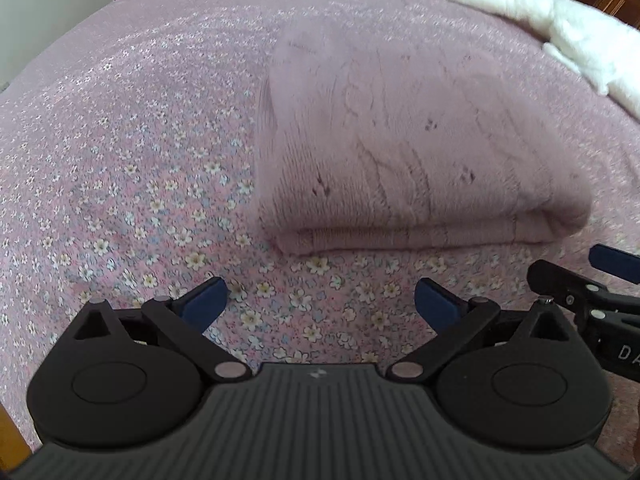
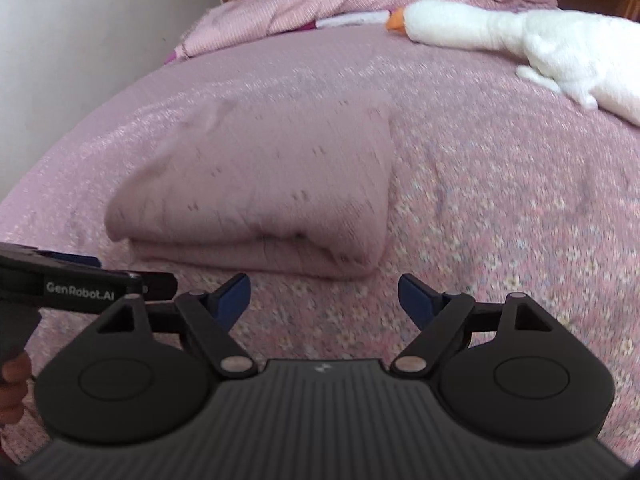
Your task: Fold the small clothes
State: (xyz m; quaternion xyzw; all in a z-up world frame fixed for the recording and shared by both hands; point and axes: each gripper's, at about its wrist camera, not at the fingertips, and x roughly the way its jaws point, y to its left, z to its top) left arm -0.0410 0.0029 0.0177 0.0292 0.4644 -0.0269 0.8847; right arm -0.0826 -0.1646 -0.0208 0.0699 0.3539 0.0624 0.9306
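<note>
Your dusty-pink knit sweater (image 1: 412, 148) lies folded into a thick, flat rectangle on the bed, folded edge toward you, just beyond both pairs of jaws, touching neither.

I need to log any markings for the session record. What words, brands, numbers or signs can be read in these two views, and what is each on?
"GenRobot.AI": white lettering on the black body of the left gripper, seen at the left edge of the right wrist view.
"DA": white letters, cut off by the frame edge, on the right gripper in the left wrist view.
Small pale logo on each gripper's ribbed housing: a mark, no readable letters.
Folded pink garment, floral bedspread, plush goose: no text.
</note>
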